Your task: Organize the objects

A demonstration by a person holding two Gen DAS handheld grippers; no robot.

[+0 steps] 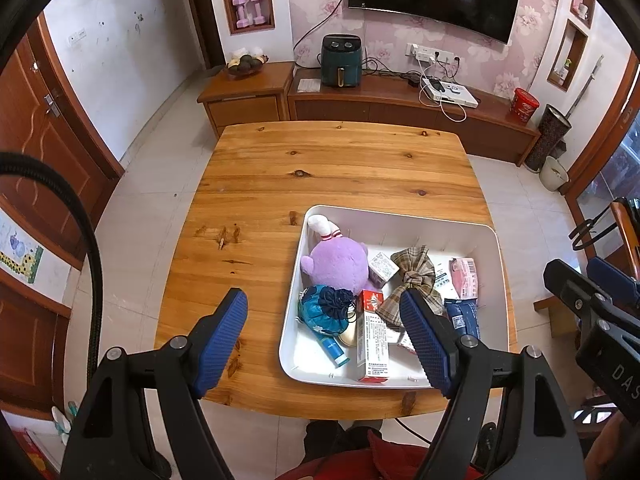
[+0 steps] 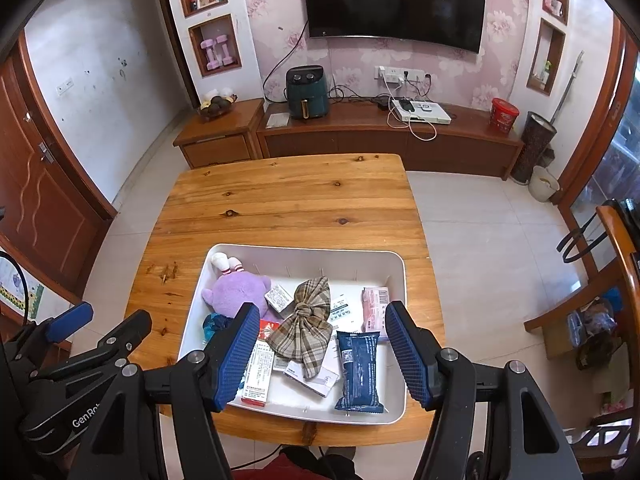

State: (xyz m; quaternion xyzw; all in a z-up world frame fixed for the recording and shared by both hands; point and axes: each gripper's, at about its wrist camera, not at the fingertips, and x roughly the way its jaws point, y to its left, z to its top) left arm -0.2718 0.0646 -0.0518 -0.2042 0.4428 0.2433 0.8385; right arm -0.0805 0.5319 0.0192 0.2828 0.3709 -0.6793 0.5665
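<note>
A white bin [image 1: 496,272] [image 2: 402,280] sits on the near right part of the wooden table [image 1: 320,168] [image 2: 288,200]. In it lie a purple plush toy [image 1: 340,266] [image 2: 236,292], a plaid cloth bundle [image 1: 414,276] [image 2: 308,320], a blue drawstring pouch [image 1: 324,308], a dark blue packet [image 2: 358,368], a pink packet [image 2: 376,308], a red-and-white box [image 1: 372,340] [image 2: 258,376] and small cartons. My left gripper [image 1: 324,332] is open and empty, above the bin's left edge. My right gripper [image 2: 324,344] is open and empty, above the bin.
Behind the table stands a low wooden cabinet [image 1: 400,104] with a green air fryer [image 1: 340,62] [image 2: 306,92], cables and a red tub [image 2: 504,114]. A TV [image 2: 394,0] hangs above. A wooden chair [image 2: 616,280] stands at the right, a door [image 1: 36,128] at the left.
</note>
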